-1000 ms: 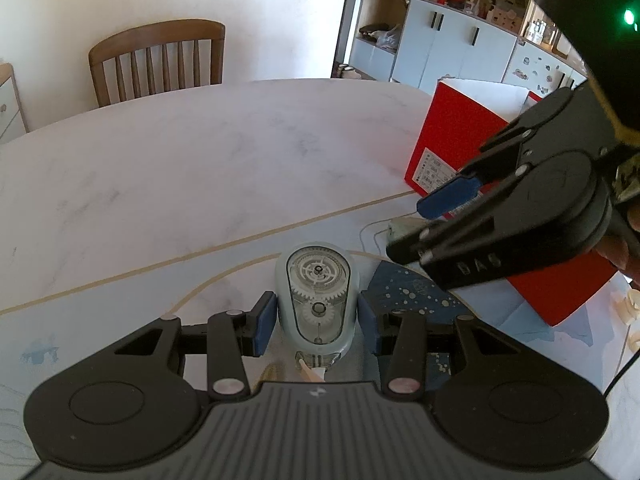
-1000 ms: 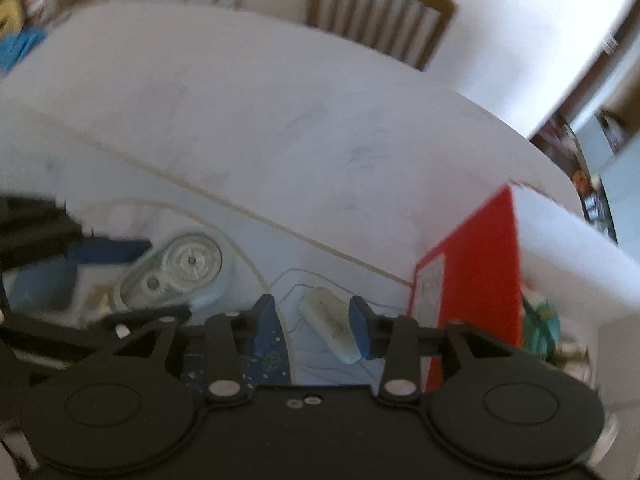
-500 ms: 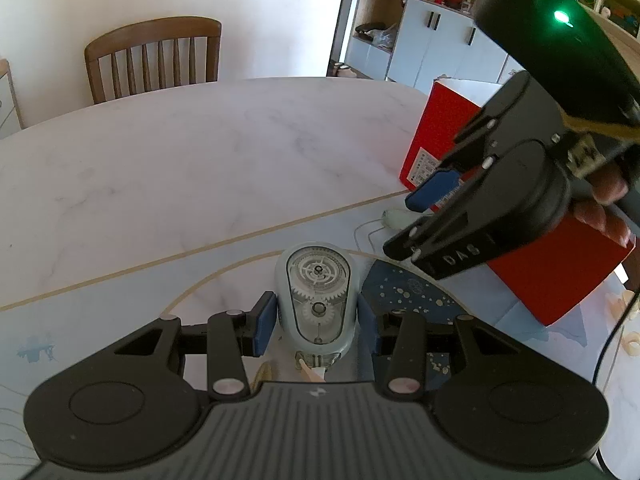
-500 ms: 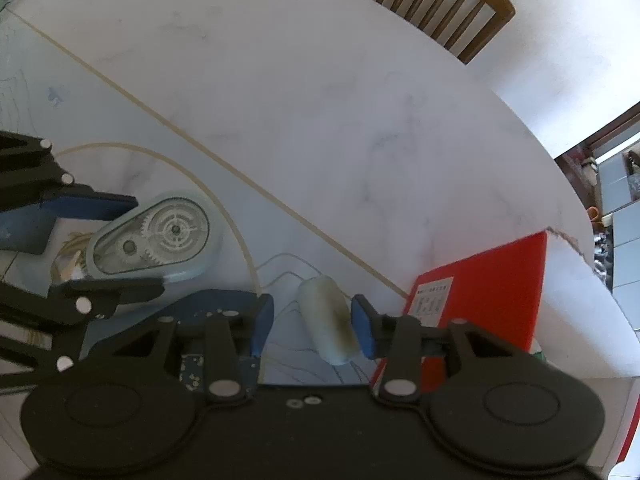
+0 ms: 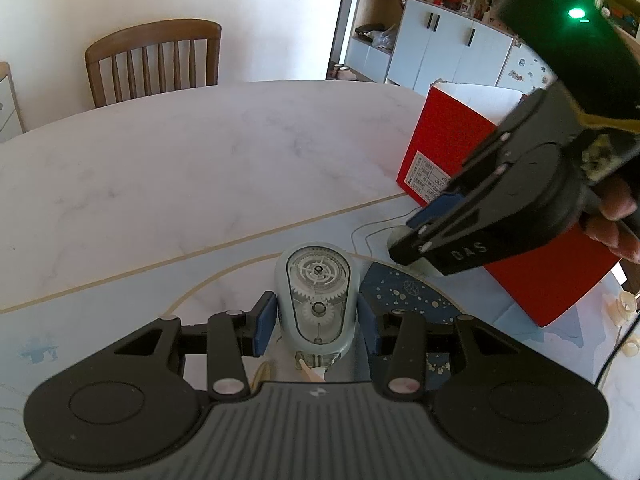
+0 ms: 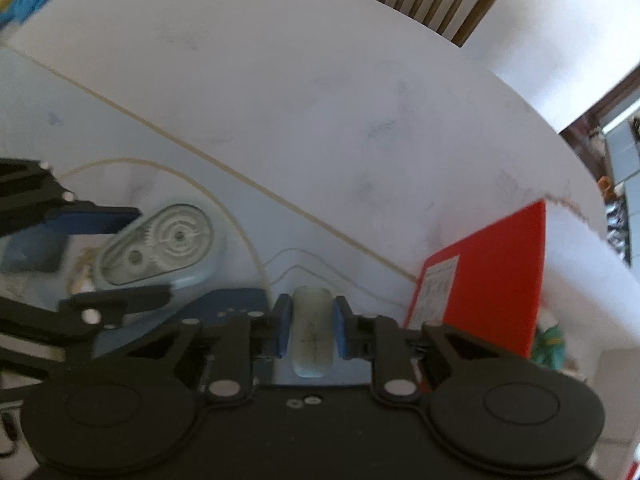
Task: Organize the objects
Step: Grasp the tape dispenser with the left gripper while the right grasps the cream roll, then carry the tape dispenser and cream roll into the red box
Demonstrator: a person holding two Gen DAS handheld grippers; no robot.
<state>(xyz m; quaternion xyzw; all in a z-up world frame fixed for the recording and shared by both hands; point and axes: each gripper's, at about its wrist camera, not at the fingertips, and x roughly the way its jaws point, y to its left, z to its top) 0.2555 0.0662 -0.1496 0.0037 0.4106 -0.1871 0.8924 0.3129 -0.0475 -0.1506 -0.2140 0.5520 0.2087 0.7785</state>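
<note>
A pale blue correction tape dispenser with clear gears lies on the table mat, and my left gripper is shut on its sides. The right wrist view shows that dispenser between the left gripper's fingers. My right gripper points steeply down over a whitish eraser; its jaws are closing and both blue pads touch the eraser's long sides. In the left wrist view, the right gripper stands just in front of a red box, with the eraser barely showing under its tips.
The red box stands open-topped close to the right of the eraser. A dark blue starry patch lies between the two grippers. A wooden chair stands behind the marble table. Fingers of a hand grip the right tool.
My right gripper has come down over the eraser and its jaws have narrowed onto it. The left gripper and the dispenser have stayed put.
</note>
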